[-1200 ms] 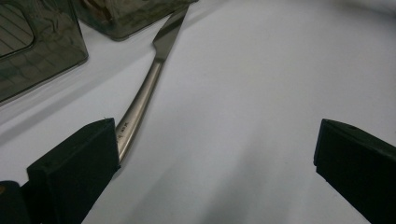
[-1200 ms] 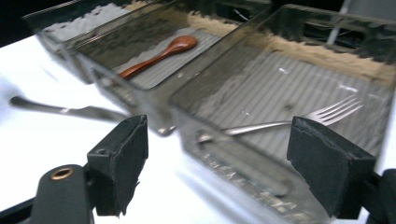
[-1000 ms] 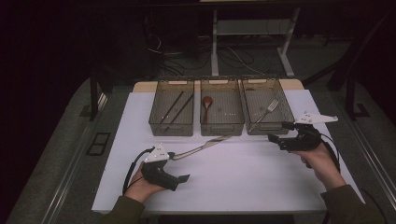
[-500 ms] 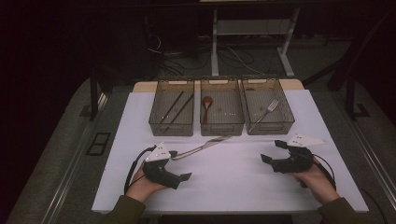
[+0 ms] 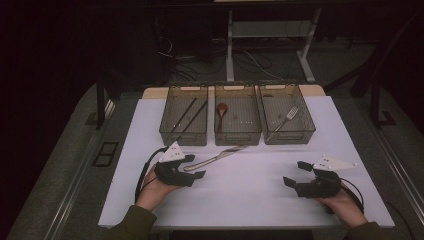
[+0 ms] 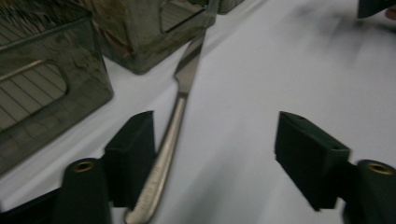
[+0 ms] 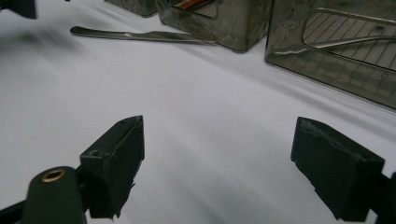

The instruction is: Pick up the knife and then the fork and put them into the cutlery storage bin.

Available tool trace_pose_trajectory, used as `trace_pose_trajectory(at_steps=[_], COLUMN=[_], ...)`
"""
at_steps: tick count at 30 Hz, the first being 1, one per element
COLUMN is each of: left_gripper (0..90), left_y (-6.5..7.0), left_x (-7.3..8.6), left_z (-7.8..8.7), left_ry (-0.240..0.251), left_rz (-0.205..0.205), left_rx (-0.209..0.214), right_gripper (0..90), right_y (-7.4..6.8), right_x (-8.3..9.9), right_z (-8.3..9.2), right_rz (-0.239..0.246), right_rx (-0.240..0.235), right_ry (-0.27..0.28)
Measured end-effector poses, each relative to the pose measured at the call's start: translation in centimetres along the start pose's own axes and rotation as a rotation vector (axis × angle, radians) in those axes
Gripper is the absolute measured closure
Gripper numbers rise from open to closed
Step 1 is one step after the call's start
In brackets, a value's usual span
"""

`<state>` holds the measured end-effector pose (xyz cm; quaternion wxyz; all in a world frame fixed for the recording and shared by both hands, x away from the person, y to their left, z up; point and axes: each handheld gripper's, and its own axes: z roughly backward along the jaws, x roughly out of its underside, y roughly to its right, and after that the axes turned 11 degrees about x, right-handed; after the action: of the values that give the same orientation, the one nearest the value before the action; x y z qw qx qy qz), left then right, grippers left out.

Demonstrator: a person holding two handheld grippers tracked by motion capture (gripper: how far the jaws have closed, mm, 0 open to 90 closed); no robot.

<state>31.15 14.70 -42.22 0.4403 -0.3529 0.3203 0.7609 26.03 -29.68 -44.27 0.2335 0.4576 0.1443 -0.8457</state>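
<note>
In the left gripper view, knife [image 6: 170,135] (handle) touches one jaw.

From my left claw view the knife [image 6: 170,140] runs out of frame at the bottom, so I can't see its handle end, and its blade tip is hidden behind the bin [image 6: 154,32] at the top. The far desk [image 6: 299,42] there is smeared with blur. In my right claw view the fork [image 7: 345,43] is only a dim streak through the bin's tinted wall [image 7: 327,51]. From above, both my forearms are cut off at the bottom edge.
</note>
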Motion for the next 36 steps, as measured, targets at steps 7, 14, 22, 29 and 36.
trace_pose_trajectory(at_steps=[7,14,22,29,36], left_gripper=[56.4,63.1,65.0,68.0,77.3], left_y=[-2.3,-3.3,-3.7,-3.9,-3.8], left_x=[-0.7,-1.1,-0.8,-0.5,-0.4], left_z=[-1.9,-3.3,-5.0,-5.1,-5.0], left_ry=[-0.058,-0.086,-0.143,-0.156,-0.165], left_rz=[-0.003,-0.006,-0.028,-0.034,-0.024], left_rx=[0.013,0.057,0.09,0.103,0.123], right_gripper=[16.6,16.6,16.6,16.6,16.6], right_y=[0.0,0.2,0.3,0.3,0.3], right_x=[0.0,0.0,0.0,0.0,0.0], right_z=[-0.2,-0.3,-0.2,-0.2,-0.2], right_rz=[-0.007,-0.01,-0.009,-0.011,-0.008], right_rx=[-0.004,-0.003,-0.002,-0.003,-0.007], right_ry=[0.002,0.0,0.003,0.004,0.003])
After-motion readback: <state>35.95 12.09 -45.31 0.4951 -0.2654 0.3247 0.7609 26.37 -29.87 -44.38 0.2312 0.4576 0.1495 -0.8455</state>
